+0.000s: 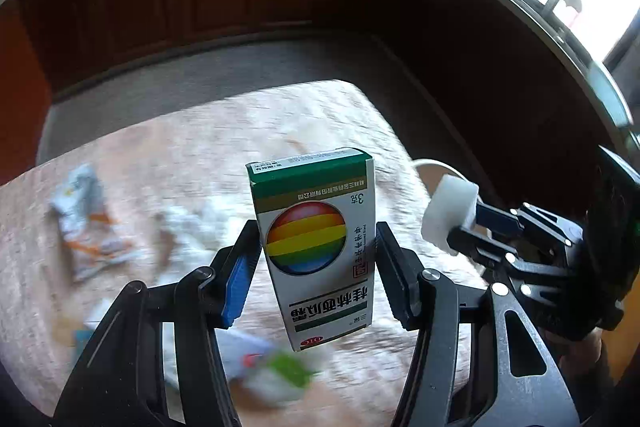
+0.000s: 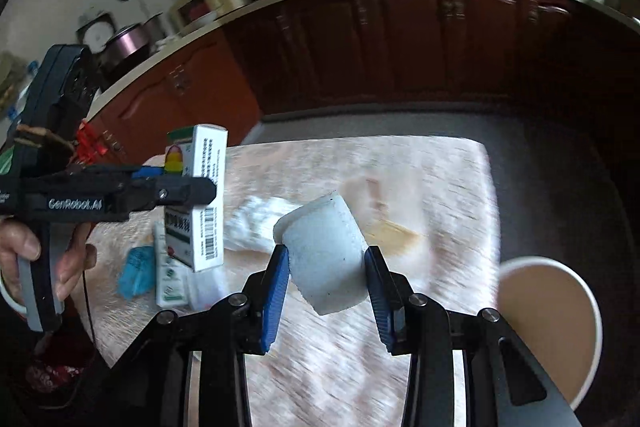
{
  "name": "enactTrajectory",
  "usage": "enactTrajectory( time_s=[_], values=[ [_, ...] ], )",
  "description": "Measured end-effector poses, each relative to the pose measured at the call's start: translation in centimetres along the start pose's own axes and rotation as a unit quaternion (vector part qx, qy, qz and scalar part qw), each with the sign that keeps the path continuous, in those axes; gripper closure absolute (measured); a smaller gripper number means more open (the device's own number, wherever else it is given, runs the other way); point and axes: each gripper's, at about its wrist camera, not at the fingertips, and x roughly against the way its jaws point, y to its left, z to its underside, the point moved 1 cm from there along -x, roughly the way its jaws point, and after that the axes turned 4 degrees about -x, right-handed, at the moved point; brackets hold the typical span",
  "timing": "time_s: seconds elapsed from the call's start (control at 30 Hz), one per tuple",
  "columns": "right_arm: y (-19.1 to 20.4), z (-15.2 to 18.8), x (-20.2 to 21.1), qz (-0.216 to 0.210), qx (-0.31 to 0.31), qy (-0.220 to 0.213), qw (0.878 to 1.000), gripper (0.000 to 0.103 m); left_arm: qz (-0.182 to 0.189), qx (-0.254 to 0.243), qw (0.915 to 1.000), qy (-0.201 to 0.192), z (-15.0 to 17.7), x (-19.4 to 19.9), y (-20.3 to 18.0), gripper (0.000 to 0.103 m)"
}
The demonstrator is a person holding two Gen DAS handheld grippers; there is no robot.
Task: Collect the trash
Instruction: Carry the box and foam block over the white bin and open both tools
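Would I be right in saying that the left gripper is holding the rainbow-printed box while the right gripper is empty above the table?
Not quite: the right gripper is not empty. The right wrist view shows it shut on a white foam block above the table. The rest stands: the left gripper holds the rainbow-printed box.

A pale marbled table (image 2: 440, 179) carries crumpled wrappers (image 1: 86, 223), tissue (image 2: 256, 219) and a blue packet (image 2: 136, 271).

Layout over the table (image 2: 420, 187)

Medicine box (image 1: 316, 247) sits between the left gripper (image 1: 316, 267) fingers, above the table; foam cup (image 2: 326, 255) between the right gripper (image 2: 326, 291) fingers, to its right. Wrappers (image 1: 86, 223) lie on the table; a bin (image 2: 548, 323) stands beside its right edge.
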Motion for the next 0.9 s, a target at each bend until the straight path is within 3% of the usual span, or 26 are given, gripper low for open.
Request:
enactTrajectory(
  time_s=[0.4,0.8,0.87,0.9],
  values=[
    [-11.1,4.5,6.1,0.081,-0.087,-0.008,0.993,0.066,0.064,-0.064,0.9955,0.026,-1.9,-6.7,-11.5,0.048],
    [-19.9,7.9,6.4,0.133,-0.176,0.012,0.975,0.066,0.103,-0.082,0.9902,0.046,-2.8,-12.1,-17.1,0.048],
    [-20.7,8.4,6.0,0.139,-0.191,0.023,0.971,0.06,0.105,-0.082,0.9899,0.049,-2.7,-12.9,-17.5,0.048],
    [-21.0,8.6,5.7,0.142,-0.198,0.027,0.969,0.05,0.112,-0.078,0.9892,0.054,-2.6,-13.5,-17.6,0.047]
  ],
)
